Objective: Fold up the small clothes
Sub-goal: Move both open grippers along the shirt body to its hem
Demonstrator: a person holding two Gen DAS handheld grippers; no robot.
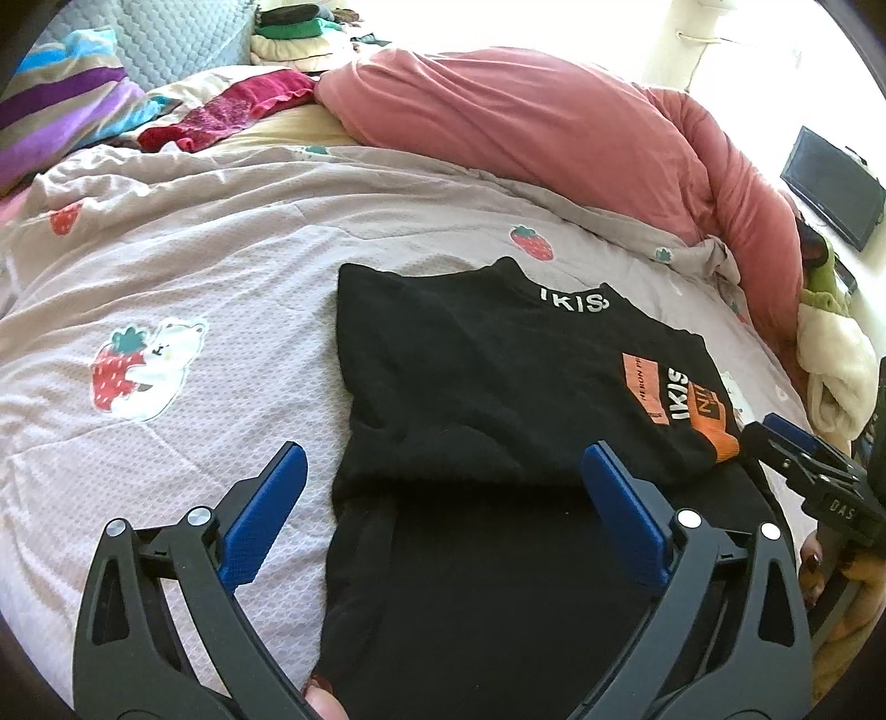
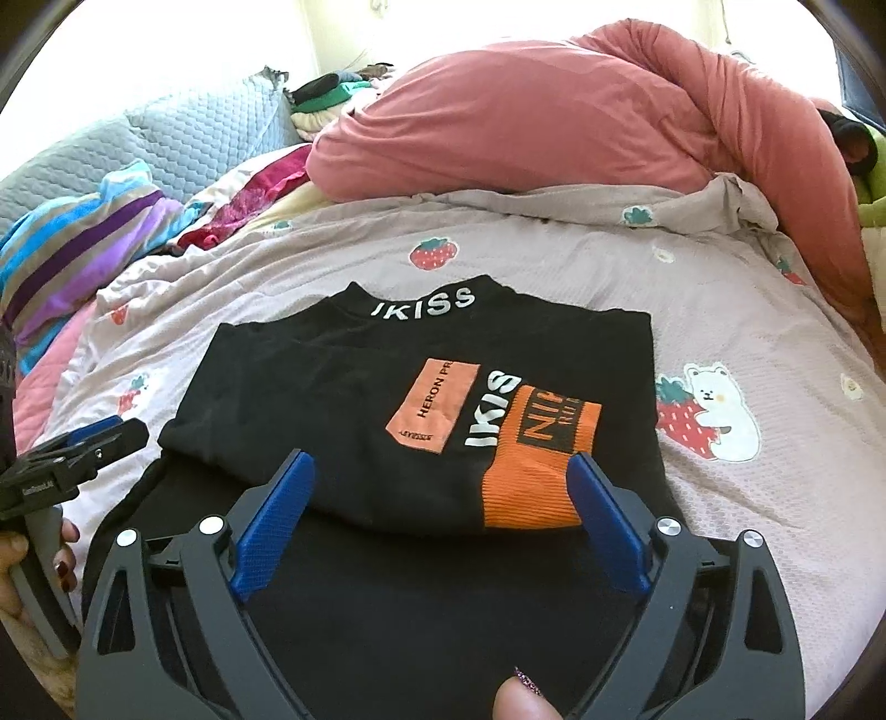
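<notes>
A black top [image 1: 487, 365] with white "IKISS" lettering and orange patches lies partly folded on the strawberry-print quilt [image 1: 183, 266]; it also shows in the right wrist view [image 2: 343, 399]. Its sleeves are folded in and an orange cuff [image 2: 526, 487] lies on the front. My left gripper [image 1: 443, 465] is open and empty, hovering over the top's lower left part. My right gripper [image 2: 440, 471] is open and empty, just above the near fold by the orange cuff. Each gripper shows at the edge of the other's view, the right gripper [image 1: 797, 448] and the left gripper [image 2: 94, 437].
A pink duvet [image 1: 542, 127] is heaped at the back of the bed. A striped blanket [image 1: 61, 116] and red clothes [image 1: 232, 111] lie back left. A stack of folded clothes [image 1: 293, 33] sits far back. A dark screen [image 1: 830, 188] stands on the right.
</notes>
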